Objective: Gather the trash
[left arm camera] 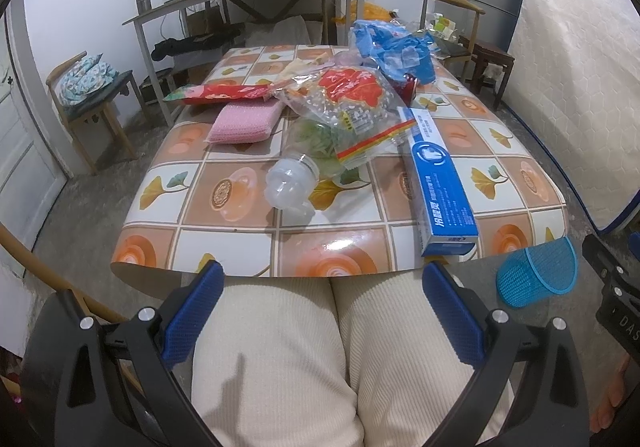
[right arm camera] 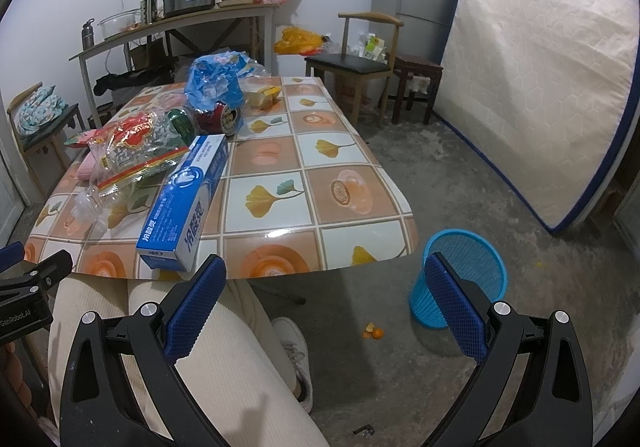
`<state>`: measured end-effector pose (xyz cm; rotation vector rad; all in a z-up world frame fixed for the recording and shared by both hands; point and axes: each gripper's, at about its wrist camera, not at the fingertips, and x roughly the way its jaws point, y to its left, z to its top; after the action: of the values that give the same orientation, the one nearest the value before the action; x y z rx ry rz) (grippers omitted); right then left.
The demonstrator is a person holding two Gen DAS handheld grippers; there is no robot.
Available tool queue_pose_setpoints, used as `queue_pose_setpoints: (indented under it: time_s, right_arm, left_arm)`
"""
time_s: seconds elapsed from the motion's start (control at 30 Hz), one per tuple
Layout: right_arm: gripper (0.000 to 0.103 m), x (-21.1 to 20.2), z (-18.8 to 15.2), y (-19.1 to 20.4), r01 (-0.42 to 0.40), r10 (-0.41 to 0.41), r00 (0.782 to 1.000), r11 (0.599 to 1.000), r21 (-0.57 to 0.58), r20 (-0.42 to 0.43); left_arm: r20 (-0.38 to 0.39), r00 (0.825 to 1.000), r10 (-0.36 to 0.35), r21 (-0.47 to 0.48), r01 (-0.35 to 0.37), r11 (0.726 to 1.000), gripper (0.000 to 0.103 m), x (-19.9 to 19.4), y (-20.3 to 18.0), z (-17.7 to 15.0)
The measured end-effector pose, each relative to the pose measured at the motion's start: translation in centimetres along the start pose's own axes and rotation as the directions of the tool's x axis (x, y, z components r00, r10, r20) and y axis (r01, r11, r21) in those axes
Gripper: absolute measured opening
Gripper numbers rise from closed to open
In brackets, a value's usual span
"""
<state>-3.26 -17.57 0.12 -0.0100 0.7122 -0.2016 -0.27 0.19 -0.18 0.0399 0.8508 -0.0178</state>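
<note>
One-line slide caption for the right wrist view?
Open right gripper held above the person's lap, facing a table strewn with packaging, a blue box at its edge, blue mesh bin on the floor.

The table (left arm camera: 248,207) has a shiny cover with orange, brown and white squares and yellow leaves. The long box (left arm camera: 438,175) is blue and white. The basket (right arm camera: 464,275) is bright blue mesh. The cloth (left arm camera: 244,123) is pink.
</note>
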Motion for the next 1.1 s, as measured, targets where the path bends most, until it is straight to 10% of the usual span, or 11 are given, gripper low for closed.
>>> queue_pose_setpoints:
  time_s: [0.63,0.97,1.1]
  right_arm:
    - [0.095,4.8,4.3,4.6,-0.202,0.201,0.979,0.979,-0.033,-0.032]
    - [0.095,7.2,5.5,6.0,-0.274,0.273,0.961,0.961,-0.037,-0.035]
    - [0.095,8.5,6.4,5.9,-0.311,0.31,0.95,0.95,-0.028,-0.034]
  left_arm:
    - [0.078,0.993,-0.087,-0.066,0.092,0.994,0.097,1.2,5.6,2.3]
    - [0.197,0.925,-0.325,-0.089,0.347,0.934,0.097,0.5,7.9,5.9]
    - [0.223,0.905,-0.362,0.049,0.361,0.931,0.097,0.6,6.6,9.0]
